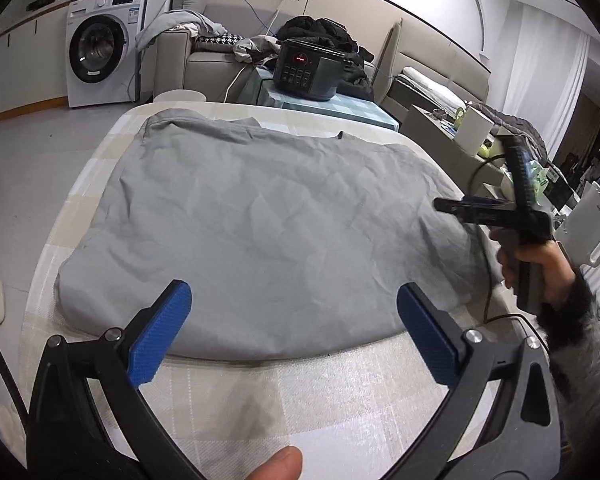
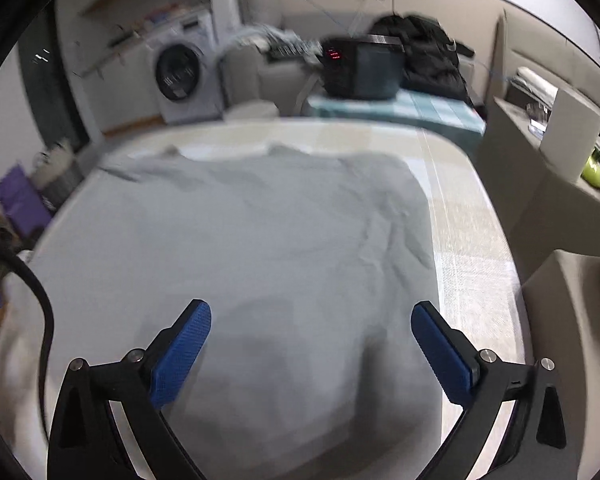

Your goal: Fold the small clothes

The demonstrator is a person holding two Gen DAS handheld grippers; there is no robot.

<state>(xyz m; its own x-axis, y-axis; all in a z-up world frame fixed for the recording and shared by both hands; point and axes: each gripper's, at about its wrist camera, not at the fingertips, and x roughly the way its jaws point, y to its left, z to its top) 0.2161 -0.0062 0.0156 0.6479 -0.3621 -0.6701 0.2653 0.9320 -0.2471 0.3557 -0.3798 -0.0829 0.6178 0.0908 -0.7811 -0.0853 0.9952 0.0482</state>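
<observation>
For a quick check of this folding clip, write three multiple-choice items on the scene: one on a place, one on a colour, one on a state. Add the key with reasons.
1. Where does the grey garment lie?
A. Spread on the table
B. Draped over the sofa
C. Inside the washing machine

2. What colour are the pads on the left tool?
A. Red
B. Blue
C. Yellow

3. How does the right tool stand?
A. Shut on the garment
B. Shut on nothing
C. Open, with nothing gripped

Key:
1 A, the garment lies flat across the pale checked tabletop.
2 B, both pads show blue against black fingers.
3 C, its pads stand wide apart above the cloth and pinch none of it.
</observation>
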